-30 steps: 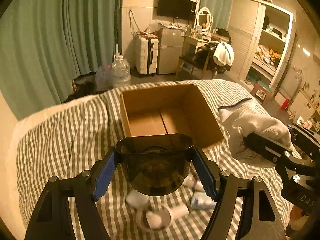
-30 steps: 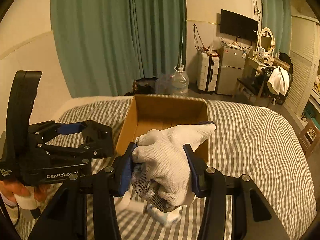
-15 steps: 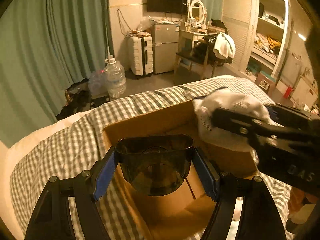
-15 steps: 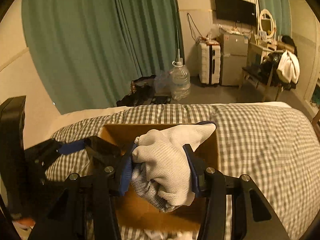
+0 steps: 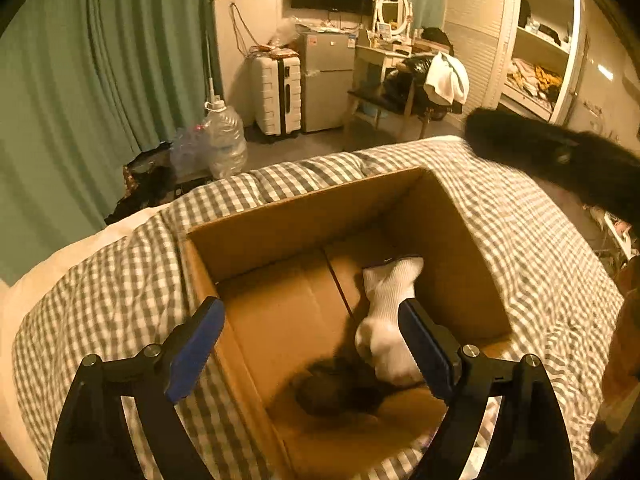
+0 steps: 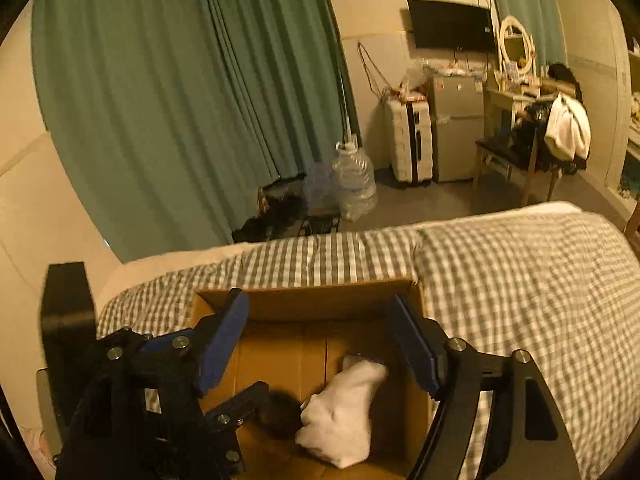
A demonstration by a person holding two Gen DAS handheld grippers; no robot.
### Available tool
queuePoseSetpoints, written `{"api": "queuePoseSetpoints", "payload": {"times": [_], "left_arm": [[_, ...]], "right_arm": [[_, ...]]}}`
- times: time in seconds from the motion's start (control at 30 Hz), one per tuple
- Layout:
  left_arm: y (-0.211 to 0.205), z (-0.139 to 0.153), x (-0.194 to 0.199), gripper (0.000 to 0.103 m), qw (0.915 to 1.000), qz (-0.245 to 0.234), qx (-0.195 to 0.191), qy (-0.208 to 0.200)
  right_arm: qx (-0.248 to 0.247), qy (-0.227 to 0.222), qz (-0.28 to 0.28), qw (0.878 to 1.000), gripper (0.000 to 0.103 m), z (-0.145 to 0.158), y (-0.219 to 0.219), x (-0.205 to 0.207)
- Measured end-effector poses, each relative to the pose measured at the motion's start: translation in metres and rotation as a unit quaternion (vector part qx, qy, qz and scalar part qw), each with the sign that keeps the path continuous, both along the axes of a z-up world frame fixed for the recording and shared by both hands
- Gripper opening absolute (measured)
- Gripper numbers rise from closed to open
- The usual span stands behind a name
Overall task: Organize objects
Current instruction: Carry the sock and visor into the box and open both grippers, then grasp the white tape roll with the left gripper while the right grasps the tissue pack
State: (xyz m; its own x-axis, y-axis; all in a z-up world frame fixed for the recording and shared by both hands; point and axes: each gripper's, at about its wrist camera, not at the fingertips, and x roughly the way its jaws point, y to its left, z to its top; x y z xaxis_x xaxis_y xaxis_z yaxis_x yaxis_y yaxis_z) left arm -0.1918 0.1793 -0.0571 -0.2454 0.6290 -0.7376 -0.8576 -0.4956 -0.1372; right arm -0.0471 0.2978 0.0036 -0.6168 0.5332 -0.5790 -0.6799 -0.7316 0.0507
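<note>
An open cardboard box [image 5: 304, 216] sits on the checked bed; it also shows in the right wrist view [image 6: 320, 304]. A white glove [image 5: 386, 316] lies inside it on the right, seen too in the right wrist view [image 6: 344, 412]. A dark smoky cup [image 5: 332, 390], blurred, lies on the box floor beside the glove and shows in the right wrist view [image 6: 280, 412]. My left gripper [image 5: 310, 344] is open and empty above the box. My right gripper [image 6: 320, 344] is open and empty above the box, with the left gripper's body [image 6: 132, 380] at its left.
The checked bedspread [image 5: 520, 232] surrounds the box. Small white items peek out at the box's near right corner [image 5: 478, 456]. Beyond the bed stand a water jug [image 5: 224, 140], a suitcase [image 5: 278, 94], a small fridge [image 5: 326, 80] and green curtains [image 5: 100, 72].
Both grippers moved forward over the box and opened. The dark cup dropped from the left gripper and the white glove from the right; both now lie in the box.
</note>
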Motion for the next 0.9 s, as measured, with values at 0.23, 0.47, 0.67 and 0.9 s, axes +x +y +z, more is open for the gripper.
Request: {"api": "queuePoseSetpoints", "payload": {"times": [0.23, 0.47, 0.67, 0.9], "left_arm": [[-0.057, 0.039, 0.018, 0.1, 0.9983, 0.054, 0.008, 0.018], [-0.109, 0.041, 0.038, 0.101, 0.9961, 0.088, 0.0, -0.002], [-0.137, 0.01, 0.058, 0.101, 0.9942, 0.104, -0.014, -0.022], [-0.141, -0.047, 0.083, 0.101, 0.9932, 0.1, -0.052, -0.03]], "right_arm": [[0.034, -0.001, -0.016, 0.999, 0.076, 0.054, -0.047, 0.037], [0.04, -0.032, -0.009, 0.999, 0.076, 0.053, -0.096, 0.073], [0.023, -0.082, 0.005, 0.996, 0.076, 0.012, -0.126, 0.089], [-0.013, -0.14, -0.011, 0.99, 0.076, -0.062, -0.132, 0.1]]}}
